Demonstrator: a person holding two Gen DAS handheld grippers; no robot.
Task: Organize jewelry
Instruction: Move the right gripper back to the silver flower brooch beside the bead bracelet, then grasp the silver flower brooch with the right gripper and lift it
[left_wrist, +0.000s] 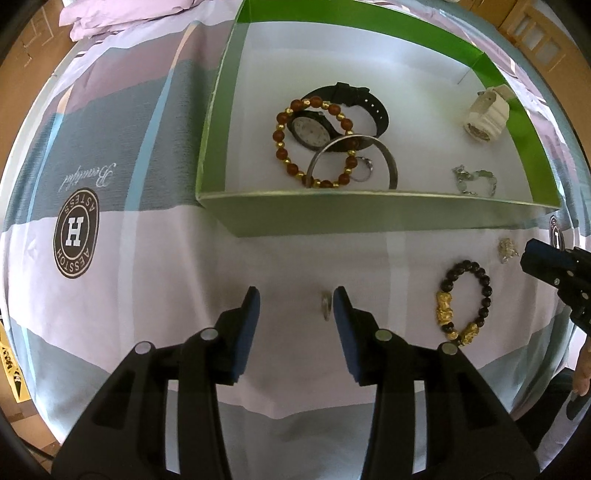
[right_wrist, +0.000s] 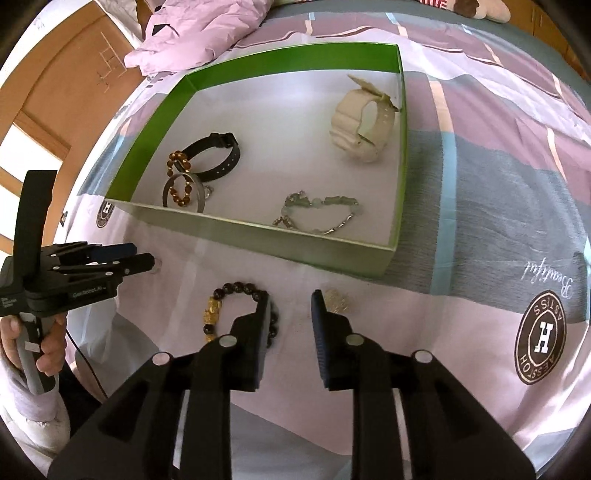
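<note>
A green box (left_wrist: 369, 216) (right_wrist: 258, 232) on the bed holds a black watch (left_wrist: 347, 110), a brown bead bracelet (left_wrist: 284, 147), a silver bangle (left_wrist: 391, 162), a small ring (left_wrist: 364, 170), a white watch (left_wrist: 484, 118) (right_wrist: 360, 122) and a silver chain bracelet (left_wrist: 474, 181) (right_wrist: 321, 212). My left gripper (left_wrist: 295, 306) (right_wrist: 147, 262) is open, with a silver ring (left_wrist: 325, 304) on the sheet by its right finger. My right gripper (right_wrist: 290, 306) (left_wrist: 532, 254) is open, between a black-and-gold bead bracelet (right_wrist: 236, 295) (left_wrist: 463, 299) and a small silver piece (right_wrist: 338, 299) (left_wrist: 508, 249).
The bed sheet (left_wrist: 110, 166) is striped pink, grey and white with round brown logos (left_wrist: 75, 234) (right_wrist: 541, 334). A pink pillow (right_wrist: 207, 26) lies behind the box. Cardboard boxes (right_wrist: 74, 74) stand beyond the bed's left side.
</note>
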